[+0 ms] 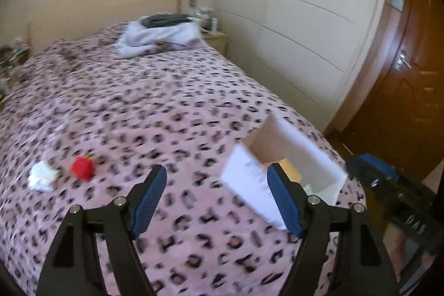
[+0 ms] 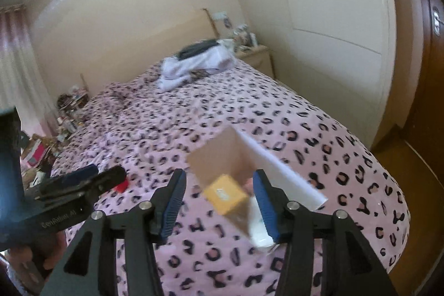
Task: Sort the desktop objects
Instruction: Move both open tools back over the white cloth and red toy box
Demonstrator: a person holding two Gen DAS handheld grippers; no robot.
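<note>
A white cardboard box (image 1: 302, 154) with a brown inside stands open on the pink leopard-print bedspread (image 1: 155, 107). It also shows in the right wrist view (image 2: 266, 162), with a yellow block (image 2: 224, 193) inside. A red block (image 1: 82, 168) and a white crumpled object (image 1: 41, 175) lie to the left. My left gripper (image 1: 217, 201) is open and empty above the bedspread, its right finger in front of the box. My right gripper (image 2: 219, 201) is open and empty just before the box opening. The left gripper shows in the right wrist view (image 2: 91, 179), over the red block (image 2: 122, 186).
A pile of white and dark clothes (image 1: 163, 35) lies at the bed's far end by the headboard. A nightstand (image 1: 215, 39) stands beside white wardrobe doors (image 1: 305, 18). A brown door (image 1: 410, 79) is at right. Clutter (image 2: 55, 135) lies left of the bed.
</note>
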